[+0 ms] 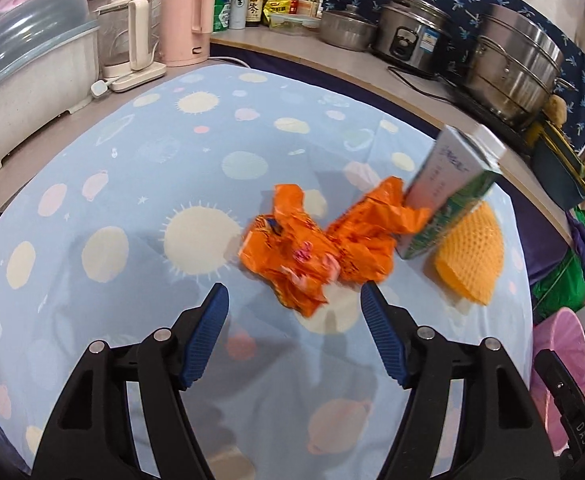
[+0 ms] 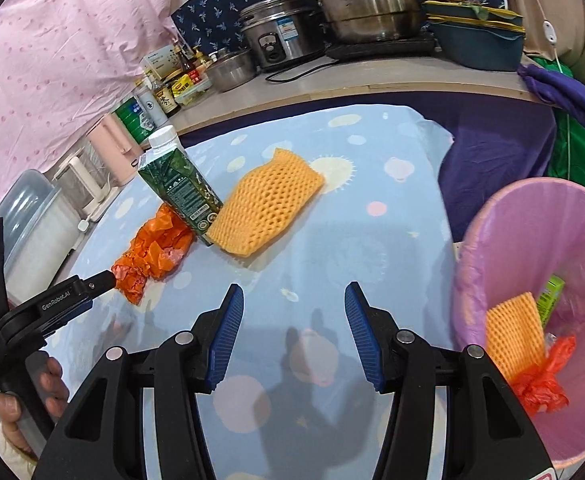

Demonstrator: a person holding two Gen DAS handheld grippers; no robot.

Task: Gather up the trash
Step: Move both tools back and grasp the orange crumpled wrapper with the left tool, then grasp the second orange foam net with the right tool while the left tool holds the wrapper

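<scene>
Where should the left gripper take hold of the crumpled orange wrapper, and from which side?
Come down from above, open, with the left gripper onto the near crumpled end of the orange wrapper. That end lies free on the cloth, while the far end touches the green carton, which may tip.

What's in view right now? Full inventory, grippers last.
crumpled wrapper: 1, orange, on tablecloth, ahead of left gripper
carton: 1, green with white cap, upright, between wrapper and foam net
foam net: 1, yellow-orange, on tablecloth beside carton
bin: 1, pink, right of table; holds another foam net, orange wrapper, green box
tablecloth: 1, light blue, planets
kettles, pots, bottles: several, back counter
left gripper: open, empty
right gripper: open, empty
</scene>
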